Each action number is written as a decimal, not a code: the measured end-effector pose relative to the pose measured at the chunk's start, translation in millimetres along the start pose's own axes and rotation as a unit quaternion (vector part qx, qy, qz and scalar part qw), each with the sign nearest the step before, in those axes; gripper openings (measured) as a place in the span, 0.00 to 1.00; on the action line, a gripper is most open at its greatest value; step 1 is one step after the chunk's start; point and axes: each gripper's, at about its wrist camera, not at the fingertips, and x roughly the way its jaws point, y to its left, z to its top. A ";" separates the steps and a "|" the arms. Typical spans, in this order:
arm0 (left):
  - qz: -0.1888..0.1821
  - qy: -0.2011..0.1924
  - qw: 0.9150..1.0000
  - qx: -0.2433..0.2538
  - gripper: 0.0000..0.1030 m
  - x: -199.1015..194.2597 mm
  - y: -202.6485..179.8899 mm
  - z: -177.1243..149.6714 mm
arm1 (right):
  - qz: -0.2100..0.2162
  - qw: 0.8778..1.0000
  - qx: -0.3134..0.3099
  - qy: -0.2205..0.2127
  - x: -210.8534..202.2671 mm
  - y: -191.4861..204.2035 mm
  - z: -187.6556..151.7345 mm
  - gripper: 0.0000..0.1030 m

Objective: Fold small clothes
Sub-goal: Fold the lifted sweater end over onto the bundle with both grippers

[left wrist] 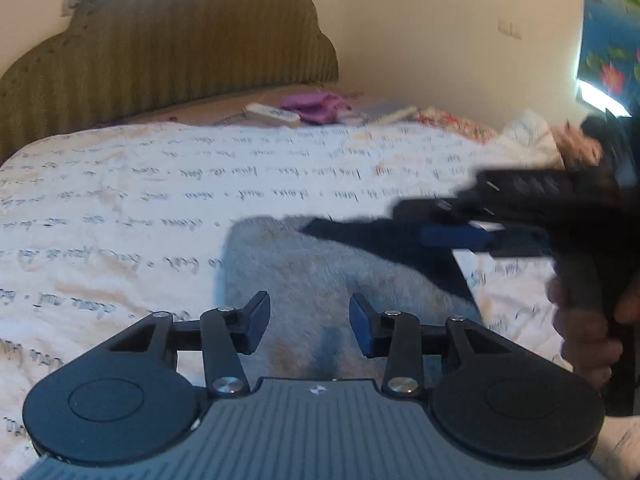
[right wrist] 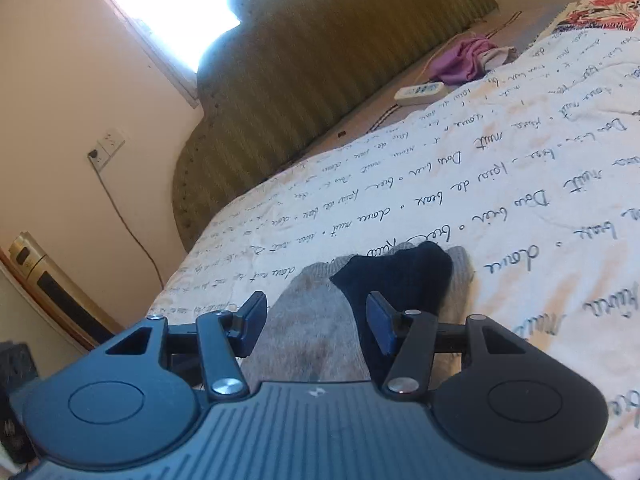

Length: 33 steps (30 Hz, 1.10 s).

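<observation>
A small grey garment (left wrist: 304,268) with a dark navy part (right wrist: 400,276) lies flat on the white bedspread (left wrist: 120,208) printed with handwriting. In the left wrist view my left gripper (left wrist: 309,316) hovers over its near end, jaws apart with nothing pinched. My right gripper (left wrist: 432,222) shows blurred at the right, held by a hand (left wrist: 584,332), over a dark patch at the garment's far right. In the right wrist view the right gripper (right wrist: 316,322) stands open above the grey fabric (right wrist: 308,300), with the navy part just beyond its right finger.
An olive padded headboard (left wrist: 160,60) rises at the bed's far end. Before it lie a white remote (left wrist: 272,114), a purple cloth (left wrist: 312,106) and a floral fabric (left wrist: 452,122). A wall socket with a cable (right wrist: 106,148) and a gold device (right wrist: 44,276) are left of the bed.
</observation>
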 end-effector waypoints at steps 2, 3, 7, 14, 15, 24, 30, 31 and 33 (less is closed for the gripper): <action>0.015 0.021 1.000 0.011 0.51 20.1 -7.4 -10.8 | -0.050 0.998 -0.008 0.045 36.6 -10.5 -2.5 0.52; 0.018 0.005 0.999 0.027 0.53 23.5 -8.7 -17.9 | -0.055 0.997 -0.007 0.051 47.2 -19.9 -5.9 0.51; 0.010 0.014 1.000 0.018 0.53 27.7 -1.2 -20.4 | -0.041 0.997 0.053 0.036 52.6 -53.1 0.9 0.26; 0.012 0.007 1.000 0.017 0.54 14.0 4.3 -19.5 | -0.044 0.997 0.068 0.020 18.9 -40.9 2.7 0.22; 0.014 0.005 1.000 0.008 0.52 4.7 5.7 -18.4 | -0.042 0.997 0.057 0.002 6.0 -30.3 1.4 0.23; 0.034 0.031 0.999 0.020 0.67 13.1 -9.3 -22.8 | -0.068 0.996 -0.022 0.045 28.3 0.8 -20.3 0.55; 0.039 0.031 0.999 0.023 0.67 18.5 -11.3 -25.0 | -0.069 0.996 -0.052 0.028 35.4 -3.8 -27.5 0.55; 0.038 0.030 0.999 0.022 0.67 18.3 -10.7 -25.3 | -0.069 0.996 -0.054 0.030 33.9 -2.4 -26.3 0.55; 0.037 0.030 0.999 0.022 0.68 16.7 -9.6 -26.8 | -0.070 0.996 -0.041 0.027 25.6 0.5 -23.9 0.55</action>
